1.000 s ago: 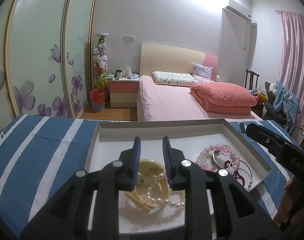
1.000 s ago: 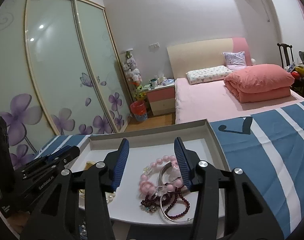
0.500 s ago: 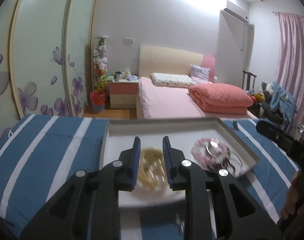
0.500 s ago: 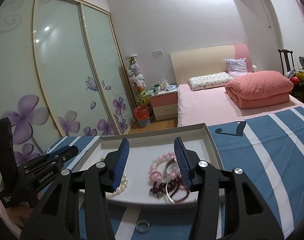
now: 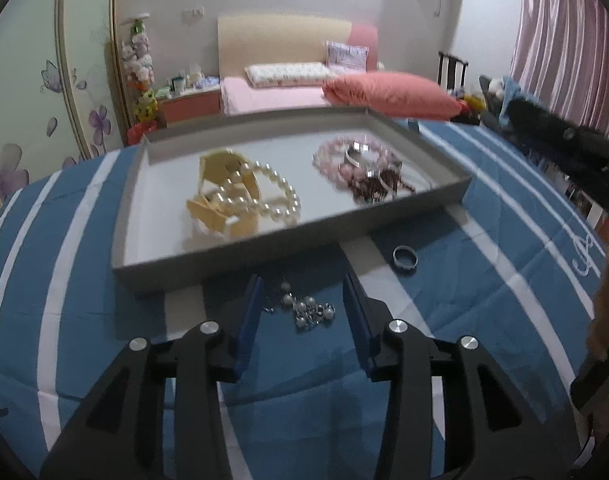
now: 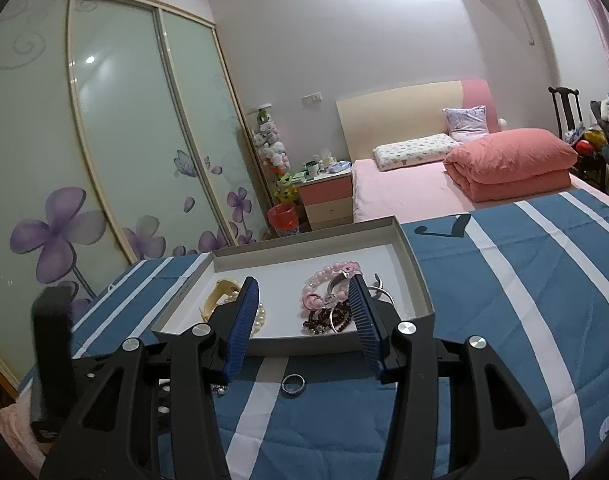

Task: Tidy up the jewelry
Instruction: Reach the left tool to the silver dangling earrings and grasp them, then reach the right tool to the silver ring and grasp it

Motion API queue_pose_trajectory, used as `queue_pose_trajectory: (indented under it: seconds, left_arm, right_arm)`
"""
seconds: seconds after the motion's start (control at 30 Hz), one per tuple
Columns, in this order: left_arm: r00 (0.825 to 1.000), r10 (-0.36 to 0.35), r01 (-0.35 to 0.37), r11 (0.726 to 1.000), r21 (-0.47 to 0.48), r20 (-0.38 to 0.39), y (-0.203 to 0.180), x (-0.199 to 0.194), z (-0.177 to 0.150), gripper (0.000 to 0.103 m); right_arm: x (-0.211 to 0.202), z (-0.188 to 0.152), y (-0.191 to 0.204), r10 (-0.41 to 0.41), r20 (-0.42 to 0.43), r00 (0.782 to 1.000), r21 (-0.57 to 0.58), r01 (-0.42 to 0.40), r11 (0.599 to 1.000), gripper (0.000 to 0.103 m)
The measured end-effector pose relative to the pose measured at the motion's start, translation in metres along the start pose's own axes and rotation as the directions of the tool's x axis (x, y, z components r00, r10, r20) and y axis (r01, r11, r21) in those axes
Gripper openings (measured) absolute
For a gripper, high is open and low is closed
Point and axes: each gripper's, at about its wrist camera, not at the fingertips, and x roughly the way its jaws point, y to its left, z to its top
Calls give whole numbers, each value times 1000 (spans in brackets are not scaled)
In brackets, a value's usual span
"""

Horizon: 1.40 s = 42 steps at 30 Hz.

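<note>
The beaded earring cluster (image 5: 304,309) lies on the blue striped bedspread (image 5: 444,344) just in front of the grey tray (image 5: 264,248), at about 6 o'clock from the tray's near wall. Your left tool (image 5: 300,316) sits over it, jaws parted and just now widening, with the cluster between the blue pads (image 5: 248,320) but not pinched, so nothing is held yet. Expect it to be very light, limp and loose: small pearly beads on thin wire or chain that will dangle and may snag the fabric. I'd judge the safest hold is across the dense bead clump at its lower end, not the fine thread at the top. Its long axis runs roughly from 11 o'clock to 5 o'clock in the left wrist view, with the thin end pointing toward the tray.

A silver ring (image 5: 405,257) rests on the bedspread at about 2 o'clock from the cluster, well apart from it. It is stiff, small and slippery, and it lies flat.

Your right tool (image 6: 304,320) hangs released and empty, aimed at the tray's near wall. Inside the tray, the pearl strand (image 5: 264,196) sits with a cream clip (image 5: 220,188) at 9 o'clock, the pink bead bracelets (image 5: 356,160) at 3 o'clock.
</note>
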Motion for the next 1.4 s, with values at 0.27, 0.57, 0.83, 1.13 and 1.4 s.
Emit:
queue_pose_trajectory:
  seconds: [0.27,0.57,0.83,1.13,1.4]
  left_arm:
    - [992,61,-59,998,17,-109,-6,24,2,39]
    - [989,106,-100,993,65,-104,-14,22,4,11]
    - [990,98,-94,994,48,-102,-12,22,4,10]
    - [988,132,-131,991,19,-76,2,15,3,8]
    - [986,155,-156,987,-24,-60,24,1,-2,8]
  right_arm:
    - [-2,-4,-7,10,0,1000,18,-10,1000,48]
    - [-2,-6,-10,17,-3,1000,29,-17,999,48]
    - [-2,-6,-9,16,-4,1000,29,-16,999,48]
    - [-3,-7,-6,21,-7,1000,21,-20,1000,48]
    - [-3,-9,5,27,-54,998,-20,-28,999,48]
